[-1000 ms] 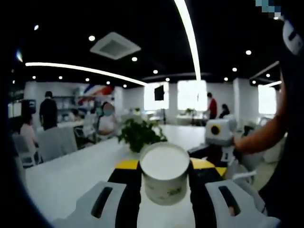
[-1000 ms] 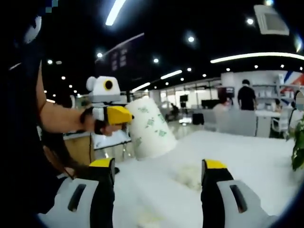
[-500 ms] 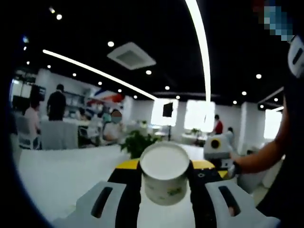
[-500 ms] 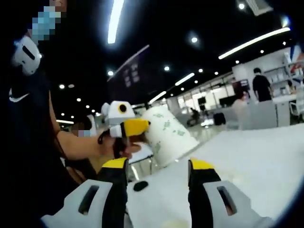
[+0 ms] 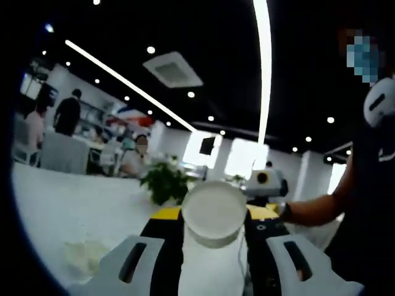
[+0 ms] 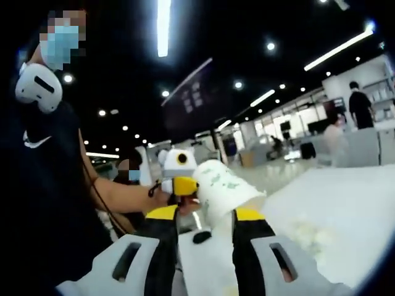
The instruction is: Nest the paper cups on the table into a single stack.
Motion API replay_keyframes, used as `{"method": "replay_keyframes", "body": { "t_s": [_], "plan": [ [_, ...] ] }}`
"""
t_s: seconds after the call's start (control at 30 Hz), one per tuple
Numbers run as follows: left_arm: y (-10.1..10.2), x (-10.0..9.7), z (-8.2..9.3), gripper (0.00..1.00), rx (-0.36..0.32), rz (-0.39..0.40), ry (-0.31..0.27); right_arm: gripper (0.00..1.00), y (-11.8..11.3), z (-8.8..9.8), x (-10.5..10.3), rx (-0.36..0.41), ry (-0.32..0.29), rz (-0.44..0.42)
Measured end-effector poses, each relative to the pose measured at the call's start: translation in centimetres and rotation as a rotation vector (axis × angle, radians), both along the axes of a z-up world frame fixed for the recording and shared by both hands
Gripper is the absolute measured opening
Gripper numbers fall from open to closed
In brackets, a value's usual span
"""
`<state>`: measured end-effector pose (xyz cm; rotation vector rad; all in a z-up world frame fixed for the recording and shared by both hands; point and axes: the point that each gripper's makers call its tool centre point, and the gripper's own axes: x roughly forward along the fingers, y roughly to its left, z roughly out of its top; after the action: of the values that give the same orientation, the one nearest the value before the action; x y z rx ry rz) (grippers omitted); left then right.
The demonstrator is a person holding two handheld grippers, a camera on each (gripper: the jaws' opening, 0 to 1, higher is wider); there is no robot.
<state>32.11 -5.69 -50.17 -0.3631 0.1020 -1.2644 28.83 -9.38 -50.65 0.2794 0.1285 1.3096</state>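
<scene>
Since a second ago we have brought our two grippers together. Our left gripper (image 5: 213, 231) is clenched on a paper cup (image 5: 213, 211), whose white base faces its camera. From the right gripper view that cup (image 6: 226, 189), with its green print, sits tilted just above our right gripper (image 6: 205, 217); its jaws stand close together, and we cannot tell if they grip anything. Below the cup lies the white table (image 6: 345, 216). Beyond the cup stands a potted plant (image 5: 163, 180), under long ceiling lights (image 5: 264, 61).

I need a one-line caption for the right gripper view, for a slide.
The left gripper holds a paper cup tilted above the white table, just beyond the right gripper.
</scene>
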Motion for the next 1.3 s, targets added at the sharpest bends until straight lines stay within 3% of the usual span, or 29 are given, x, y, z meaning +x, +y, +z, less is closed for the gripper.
{"method": "replay_keyframes", "body": {
  "t_s": [0.1,0.43,0.73,1.0,1.1,1.2,1.3],
  "plan": [
    [-0.1,-0.1,-0.4,0.37,0.016,-0.021,0.004,0.21,0.0,0.7,0.4,0.046,0.022,-0.006],
    [-0.3,-0.6,0.0,0.37,0.067,-0.099,-0.035,0.05,0.0,1.8,0.6,0.082,0.028,-0.012],
    [-0.3,-0.8,0.4,0.37,0.071,-0.125,-0.043,0.02,0.0,2.6,0.1,0.089,0.052,0.021],
    [0.0,-0.7,0.8,0.38,0.115,-0.1,-0.094,0.0,0.4,3.2,-0.4,0.043,0.025,0.054],
    [0.3,0.0,0.8,0.48,0.129,-0.064,-0.109,0.0,0.5,3.3,-0.3,0.032,0.017,0.049],
    [0.7,1.0,1.0,0.59,0.158,0.005,-0.164,0.0,0.4,3.4,-0.1,0.034,0.02,0.043],
    [1.5,2.3,-0.2,0.69,0.258,0.084,-0.192,0.0,0.4,3.2,0.3,0.013,0.013,0.027]
  ]
}}
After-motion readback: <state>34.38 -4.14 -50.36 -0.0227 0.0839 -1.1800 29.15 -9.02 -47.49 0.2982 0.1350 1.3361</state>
